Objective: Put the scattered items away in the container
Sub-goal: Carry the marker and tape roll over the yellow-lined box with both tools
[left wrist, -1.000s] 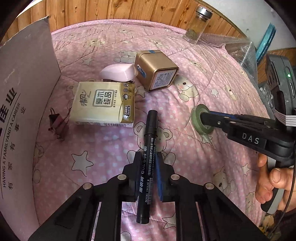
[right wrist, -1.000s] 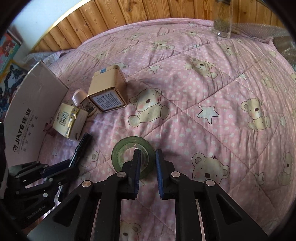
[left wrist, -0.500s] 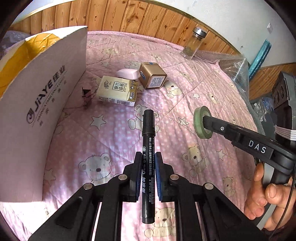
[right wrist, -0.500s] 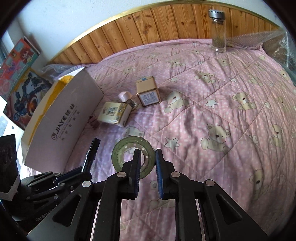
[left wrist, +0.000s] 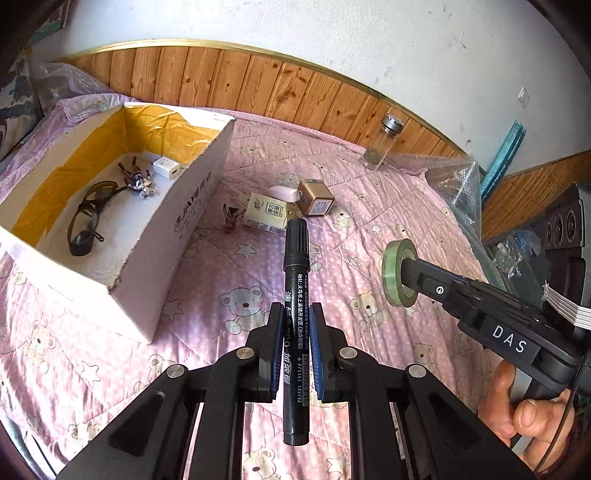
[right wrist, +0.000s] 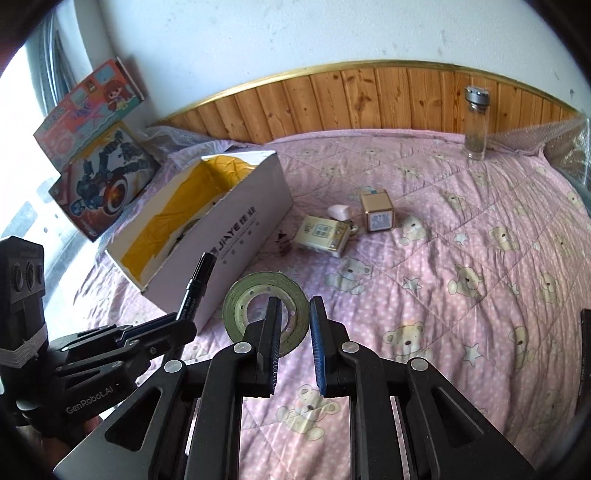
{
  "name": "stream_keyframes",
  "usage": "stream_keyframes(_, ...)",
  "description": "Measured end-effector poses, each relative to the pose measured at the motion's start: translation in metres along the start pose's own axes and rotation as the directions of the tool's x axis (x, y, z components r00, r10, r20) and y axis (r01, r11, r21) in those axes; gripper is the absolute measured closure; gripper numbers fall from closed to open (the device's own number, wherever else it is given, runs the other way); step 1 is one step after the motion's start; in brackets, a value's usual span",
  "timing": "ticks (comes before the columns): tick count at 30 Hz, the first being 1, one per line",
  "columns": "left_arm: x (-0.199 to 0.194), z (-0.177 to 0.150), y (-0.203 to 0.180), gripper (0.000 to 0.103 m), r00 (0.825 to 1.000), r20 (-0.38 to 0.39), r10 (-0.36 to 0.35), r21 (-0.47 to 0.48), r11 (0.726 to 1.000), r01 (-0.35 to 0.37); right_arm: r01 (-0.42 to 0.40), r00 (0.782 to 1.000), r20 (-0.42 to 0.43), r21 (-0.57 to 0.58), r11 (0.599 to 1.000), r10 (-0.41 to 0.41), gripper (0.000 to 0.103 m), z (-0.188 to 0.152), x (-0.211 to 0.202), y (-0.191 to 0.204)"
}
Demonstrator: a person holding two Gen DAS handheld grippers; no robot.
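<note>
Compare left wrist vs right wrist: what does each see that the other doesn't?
Left wrist only: the box floor with sunglasses, a bunch of keys and a white charger; also the hand holding the right gripper.

Right wrist only: two colourful toy boxes stacked by the wall behind the cardboard box.

Both: the left gripper shut on the black marker, the right gripper shut on the green tape roll, the tissue pack, gold tin, binder clip and glass jar on the pink quilt.

White plaster wall [right wrist: 295,33], wooden wainscot [right wrist: 369,103], pink bear-print quilt [right wrist: 480,258], daylit window [right wrist: 22,110]
</note>
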State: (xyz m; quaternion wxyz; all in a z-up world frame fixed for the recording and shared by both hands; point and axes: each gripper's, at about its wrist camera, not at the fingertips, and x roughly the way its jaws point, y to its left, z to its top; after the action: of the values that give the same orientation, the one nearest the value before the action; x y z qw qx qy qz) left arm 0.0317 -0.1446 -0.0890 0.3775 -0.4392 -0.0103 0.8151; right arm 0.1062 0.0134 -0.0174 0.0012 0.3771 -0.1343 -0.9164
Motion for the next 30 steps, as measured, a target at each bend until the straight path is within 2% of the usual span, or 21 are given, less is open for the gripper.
stream_keyframes(8, -0.049, 0.004, 0.024, 0.089, 0.996, 0.091, 0.000, -0.081, 0.997, 0.008, -0.082, 0.996, 0.012, -0.112, 0.990, 0.084, 0.087, 0.009, -0.014, 0.055)
stream_keyframes(12, -0.064, 0.014, 0.036, 0.089, 0.992, 0.119, 0.035, -0.104, 0.994, -0.022, -0.126, 0.992, 0.007, -0.146, 0.981, 0.128, 0.087, 0.018, -0.010, 0.077)
stream_keyframes(21, -0.067, 0.036, 0.065, 0.089, 0.987, 0.111, 0.115, -0.147, 0.984, -0.098, -0.157, 0.987, -0.003, -0.196, 0.968, 0.160, 0.087, 0.047, 0.014, 0.106)
stream_keyframes(30, -0.064, 0.056, 0.093, 0.089, 0.986, 0.125, 0.112, -0.194, 0.977, -0.086, -0.184, 0.983, -0.037, -0.232, 0.955, 0.181, 0.087, 0.076, 0.042, 0.128)
